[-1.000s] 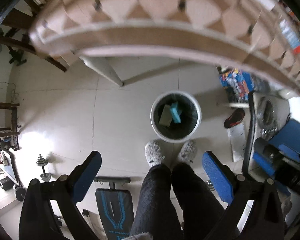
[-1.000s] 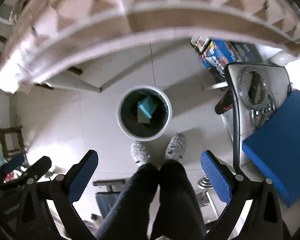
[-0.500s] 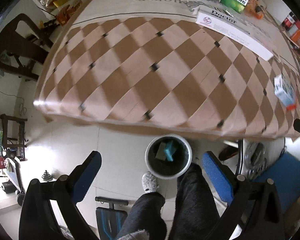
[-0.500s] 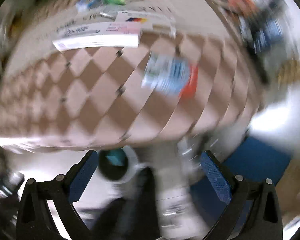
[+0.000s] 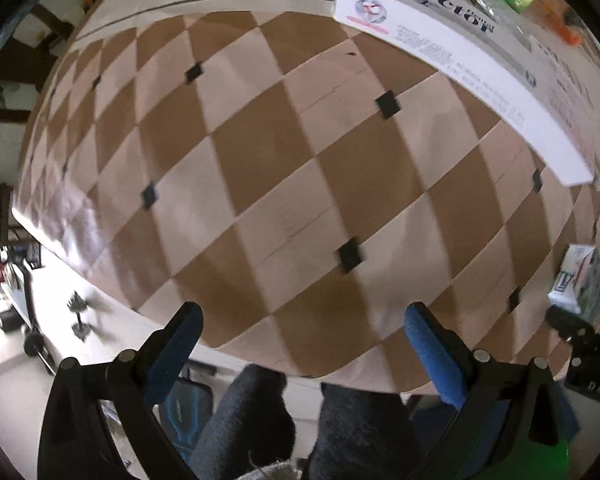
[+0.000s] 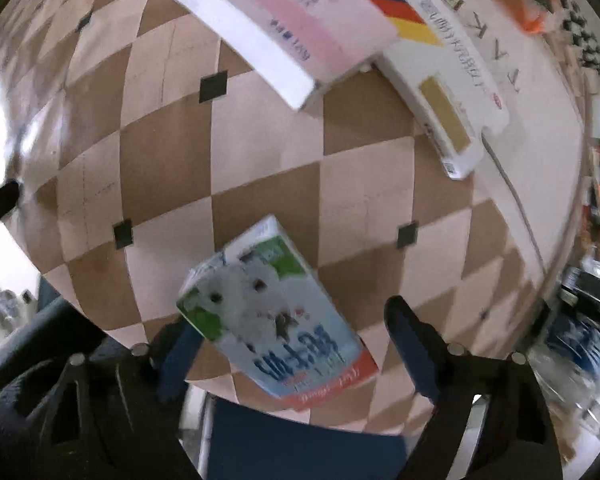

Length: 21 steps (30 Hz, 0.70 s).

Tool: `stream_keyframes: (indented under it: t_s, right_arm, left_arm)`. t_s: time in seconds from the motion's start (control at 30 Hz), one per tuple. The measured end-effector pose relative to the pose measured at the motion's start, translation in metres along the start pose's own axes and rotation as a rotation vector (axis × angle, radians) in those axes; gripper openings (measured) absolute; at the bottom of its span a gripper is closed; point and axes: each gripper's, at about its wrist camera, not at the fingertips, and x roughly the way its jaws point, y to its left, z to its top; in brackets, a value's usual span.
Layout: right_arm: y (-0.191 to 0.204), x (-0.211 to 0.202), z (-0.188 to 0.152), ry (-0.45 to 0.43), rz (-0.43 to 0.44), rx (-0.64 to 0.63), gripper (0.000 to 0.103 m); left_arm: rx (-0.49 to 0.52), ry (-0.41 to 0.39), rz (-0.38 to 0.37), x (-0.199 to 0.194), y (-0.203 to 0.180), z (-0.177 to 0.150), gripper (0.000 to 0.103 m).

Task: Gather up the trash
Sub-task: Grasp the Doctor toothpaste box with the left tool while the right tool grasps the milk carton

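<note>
Milk carton (image 6: 274, 320) motion-blurred, hiding part of right tongs (image 6: 288, 354). Both tongs wide open, empty. Left tongs (image 5: 302, 344) over checkered desk (image 5: 284, 152).

Both grippers look the same: the left gripper (image 5: 302, 342) and right gripper (image 6: 286, 354) have chunky black plastic arms with round silver screws at the joints, and blue textured pads (image 5: 430, 354) on the fingers. The person's legs (image 5: 256, 420) are in dark fuzzy trousers.
</note>
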Motion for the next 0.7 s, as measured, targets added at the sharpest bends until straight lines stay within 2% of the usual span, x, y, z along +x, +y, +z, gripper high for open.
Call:
stream_keyframes:
  t_s: [0.03, 0.07, 0.13, 0.23, 0.37, 0.47, 0.5, 0.57, 0.63, 0.7]
  right_arm:
    - [-0.004, -0.001, 0.001, 0.004, 0.058, 0.007, 0.067]
    - [-0.014, -0.003, 0.002, 0.017, 0.124, 0.043, 0.067]
    - [-0.031, -0.010, 0.004, 0.007, 0.142, 0.097, 0.067]
    - [-0.081, -0.026, 0.007, -0.042, 0.238, 0.296, 0.067]
    - [-0.156, -0.030, 0.004, -0.107, 0.227, 0.629, 0.067]
    - [-0.188, -0.024, 0.003, -0.112, 0.260, 0.784, 0.067]
    - [-0.197, -0.022, 0.003, -0.112, 0.270, 0.817, 0.067]
    - [-0.207, -0.019, 0.005, -0.099, 0.286, 0.854, 0.068]
    - [-0.214, -0.018, 0.004, -0.080, 0.321, 0.861, 0.068]
    - [-0.224, -0.013, 0.001, -0.082, 0.336, 0.851, 0.070]
  left_arm:
    - [-0.017, 0.010, -0.016, -0.002, -0.003, 0.006, 0.103]
    - [-0.038, 0.017, -0.035, -0.006, -0.004, 0.011, 0.103]
    - [-0.089, 0.016, -0.089, -0.016, -0.005, 0.026, 0.103]
    - [-0.191, 0.017, -0.165, -0.027, -0.011, 0.058, 0.102]
    - [-0.344, 0.072, -0.290, -0.025, -0.017, 0.101, 0.102]
    - [-0.417, 0.099, -0.310, -0.018, -0.026, 0.129, 0.101]
    - [-0.434, 0.104, -0.302, -0.015, -0.029, 0.135, 0.098]
    - [-0.440, 0.115, -0.251, -0.010, -0.032, 0.142, 0.066]
    - [-0.424, 0.105, -0.224, -0.012, -0.035, 0.147, 0.062]
    - [-0.342, 0.079, -0.194, -0.018, -0.034, 0.142, 0.057]
